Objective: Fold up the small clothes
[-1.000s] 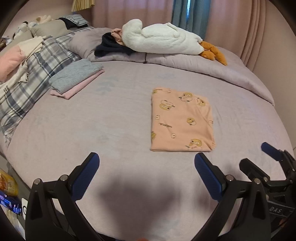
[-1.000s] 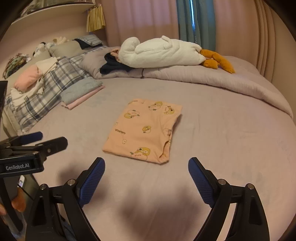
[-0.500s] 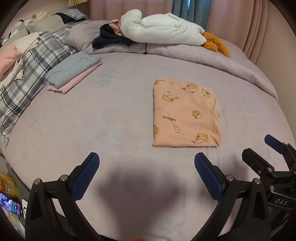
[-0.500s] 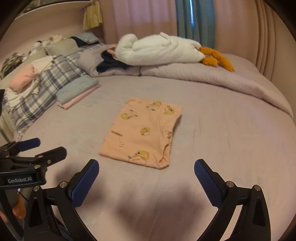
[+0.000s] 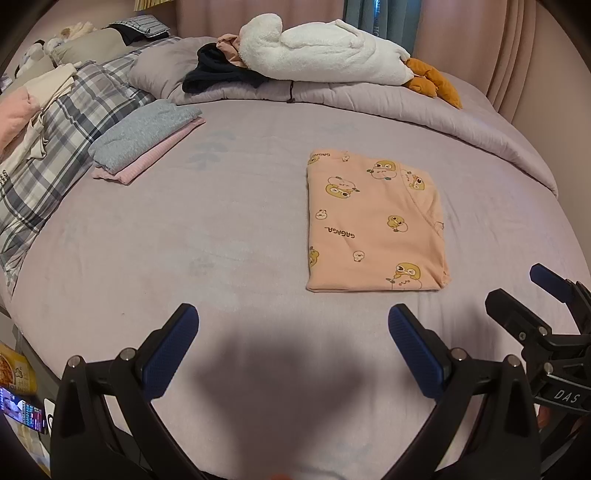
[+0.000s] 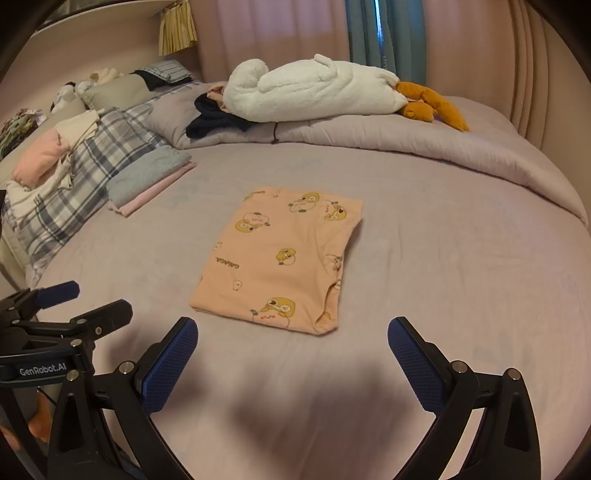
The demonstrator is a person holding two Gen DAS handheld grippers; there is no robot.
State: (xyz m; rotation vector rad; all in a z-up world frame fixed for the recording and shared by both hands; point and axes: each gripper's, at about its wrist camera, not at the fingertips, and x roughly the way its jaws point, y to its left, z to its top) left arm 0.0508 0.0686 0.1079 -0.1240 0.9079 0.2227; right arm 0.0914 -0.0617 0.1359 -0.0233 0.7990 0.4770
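Surface: you work over a bed [image 5: 229,236] under a mauve sheet, its duvet [image 6: 424,144] pushed back to the far edge.
Room: pink curtains [image 6: 266,33] and a teal one [image 6: 384,33] hang behind; a plaid blanket [image 5: 55,147] lies on the left side of the bed.
Garment: the peach garment [image 5: 373,225] lies folded flat mid-bed, just ahead of both tools, touching neither.
Stack: grey and pink folded clothes [image 5: 144,136] sit by the plaid blanket.
Plush: a white goose toy [image 6: 314,92] rests on the duvet.
Writing: "GAGAGA" on the garment; "GenRobot.AI" on your left tool, "DAS" on the right.
Left gripper [image 5: 293,347]: fingers spread wide, holding nothing.
Right gripper [image 6: 293,350]: fingers spread wide, holding nothing.
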